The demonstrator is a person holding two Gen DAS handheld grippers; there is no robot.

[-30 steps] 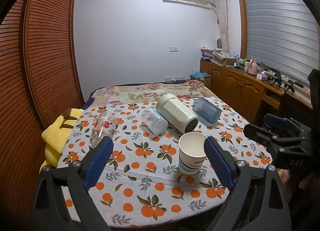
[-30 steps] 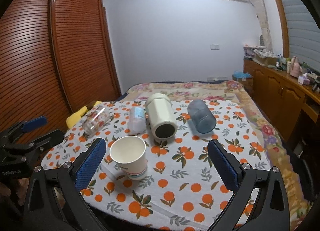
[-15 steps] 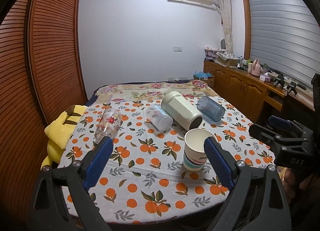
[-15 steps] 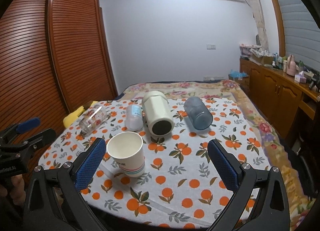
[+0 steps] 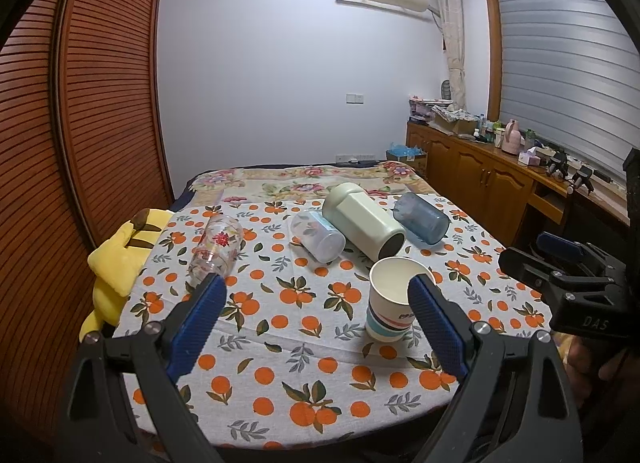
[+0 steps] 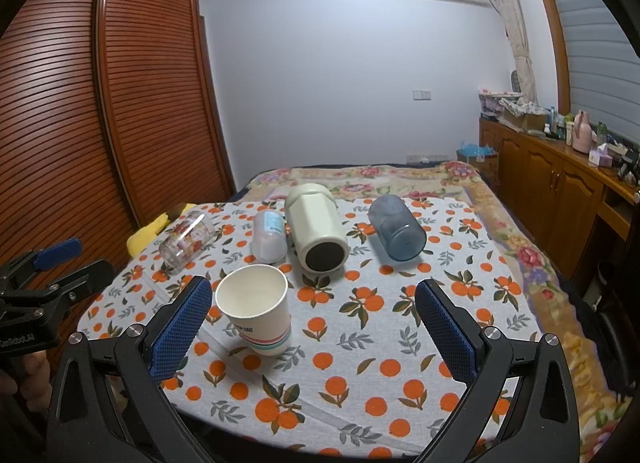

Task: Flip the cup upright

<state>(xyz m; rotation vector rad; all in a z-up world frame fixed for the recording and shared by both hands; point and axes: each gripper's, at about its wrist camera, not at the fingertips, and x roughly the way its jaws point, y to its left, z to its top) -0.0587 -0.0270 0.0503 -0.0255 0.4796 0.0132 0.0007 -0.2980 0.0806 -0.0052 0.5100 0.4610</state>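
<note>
A white paper cup (image 5: pixel 390 300) with coloured stripes stands upright near the table's front; it also shows in the right wrist view (image 6: pixel 256 309). Behind it lie several cups on their sides: a clear glass with red flowers (image 5: pixel 214 249) (image 6: pixel 186 239), a frosted plastic cup (image 5: pixel 318 235) (image 6: pixel 269 236), a cream mug (image 5: pixel 362 221) (image 6: pixel 316 233) and a blue tumbler (image 5: pixel 420 218) (image 6: pixel 396 227). My left gripper (image 5: pixel 316 309) is open and empty, held back over the front edge. My right gripper (image 6: pixel 314 313) is open and empty too, with the paper cup just inside its left finger.
The table has an orange-print cloth (image 5: pixel 304 343). A yellow plush toy (image 5: pixel 120 259) lies at its left edge. A louvred wooden wardrobe (image 5: pixel 80 123) stands on the left, and a wooden cabinet (image 5: pixel 480 179) with clutter on the right. A flowered bedspread (image 6: pixel 400 179) lies behind.
Both grippers have drawn back and risen a little from the table, so the cups sit lower and farther in view. Nothing on the table has moved.
</note>
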